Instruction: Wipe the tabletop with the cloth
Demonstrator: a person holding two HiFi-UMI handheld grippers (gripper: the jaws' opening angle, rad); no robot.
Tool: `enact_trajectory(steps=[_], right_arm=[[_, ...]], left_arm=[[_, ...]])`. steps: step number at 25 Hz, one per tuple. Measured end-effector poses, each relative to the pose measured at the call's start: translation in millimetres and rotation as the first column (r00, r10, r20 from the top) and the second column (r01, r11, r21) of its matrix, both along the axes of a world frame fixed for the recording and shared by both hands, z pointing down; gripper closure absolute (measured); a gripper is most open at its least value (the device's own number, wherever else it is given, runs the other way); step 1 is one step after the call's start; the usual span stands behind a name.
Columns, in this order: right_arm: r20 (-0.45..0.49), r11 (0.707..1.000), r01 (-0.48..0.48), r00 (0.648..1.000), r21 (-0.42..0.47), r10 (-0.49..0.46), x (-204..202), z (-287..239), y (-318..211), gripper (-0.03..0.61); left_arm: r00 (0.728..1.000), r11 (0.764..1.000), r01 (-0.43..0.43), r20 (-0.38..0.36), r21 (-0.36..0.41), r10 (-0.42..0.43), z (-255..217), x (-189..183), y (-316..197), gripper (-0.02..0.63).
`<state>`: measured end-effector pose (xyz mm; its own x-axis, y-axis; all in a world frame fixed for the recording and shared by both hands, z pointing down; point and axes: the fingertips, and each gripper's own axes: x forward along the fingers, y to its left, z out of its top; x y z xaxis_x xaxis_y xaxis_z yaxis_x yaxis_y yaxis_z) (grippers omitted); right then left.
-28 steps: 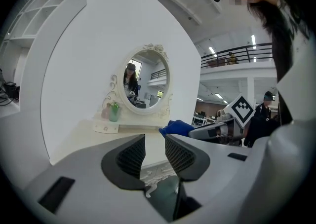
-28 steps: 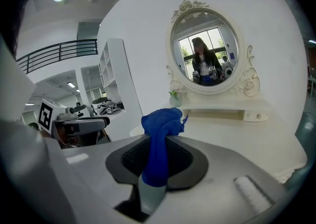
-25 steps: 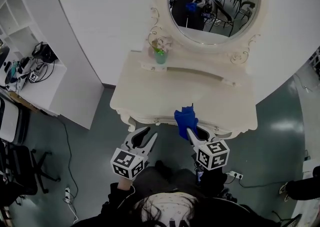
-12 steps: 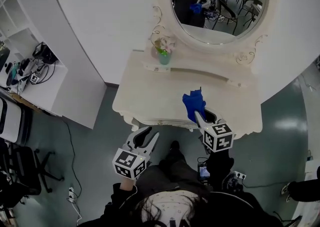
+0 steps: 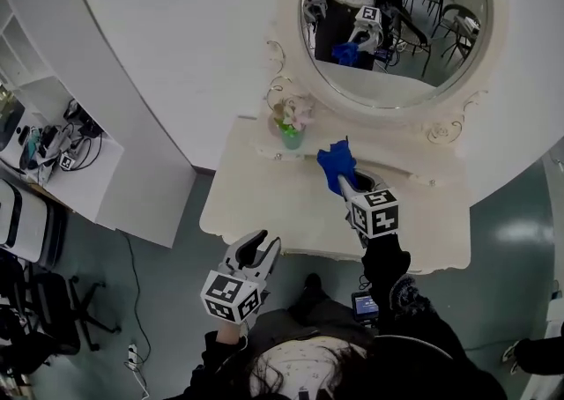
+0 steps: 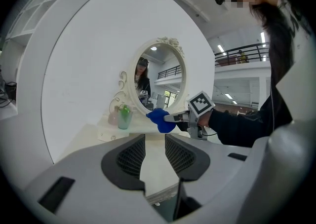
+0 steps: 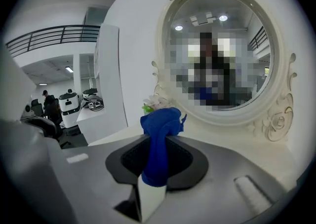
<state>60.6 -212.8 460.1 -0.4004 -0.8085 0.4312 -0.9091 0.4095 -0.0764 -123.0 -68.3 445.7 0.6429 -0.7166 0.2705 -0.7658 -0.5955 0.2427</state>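
Just left of the right gripper [image 5: 345,185], a green vase [image 5: 288,134] holds flowers [image 5: 292,112]. That gripper's jaws pinch the blue cloth [image 5: 336,163]; the left gripper [image 5: 263,242] stands narrowly apart, empty.

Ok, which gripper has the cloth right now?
The right gripper, shut on the blue cloth over the tabletop; the left gripper is open and empty.

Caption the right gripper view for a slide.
Right gripper shut on a bunched blue cloth, at the cream dressing table, facing its oval mirror.
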Motion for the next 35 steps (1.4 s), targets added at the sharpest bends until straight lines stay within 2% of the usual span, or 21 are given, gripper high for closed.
enact_trajectory(steps=[5,10,15,19,26,31,35], right_arm=[[-0.021,0.999,-0.023,1.0,-0.023,0.023,9,26,-71,0.491],[-0.121,0.999,0.011,0.993,-0.051,-0.017,10,63,-120,0.491],[-0.257,0.995,0.016,0.966,-0.098,-0.041,28,105,-140,0.492],[-0.241,0.996,-0.004,0.97,-0.09,-0.018,54,106,-140,0.492],[-0.208,0.99,-0.12,0.973,-0.071,0.103,136,106,-130,0.492],[-0.298,0.965,-0.251,0.929,-0.074,0.219,219,111,-105,0.492],[-0.325,0.933,-0.352,0.894,-0.081,0.309,282,112,-82,0.492]], left_arm=[[0.998,0.998,0.062,0.008,-0.026,-0.062,6,-5,-29,0.49],[0.992,0.99,0.123,0.022,-0.067,-0.122,16,-14,-47,0.49],[0.994,0.99,0.11,0.03,-0.084,-0.108,20,-2,-62,0.489],[0.997,0.993,0.069,0.041,-0.094,-0.066,24,15,-73,0.489],[0.999,0.996,-0.017,0.04,-0.089,0.02,24,50,-89,0.489],[0.995,0.992,-0.094,0.037,-0.086,0.097,24,78,-99,0.489],[0.986,0.983,-0.16,0.038,-0.085,0.164,25,103,-101,0.491]])
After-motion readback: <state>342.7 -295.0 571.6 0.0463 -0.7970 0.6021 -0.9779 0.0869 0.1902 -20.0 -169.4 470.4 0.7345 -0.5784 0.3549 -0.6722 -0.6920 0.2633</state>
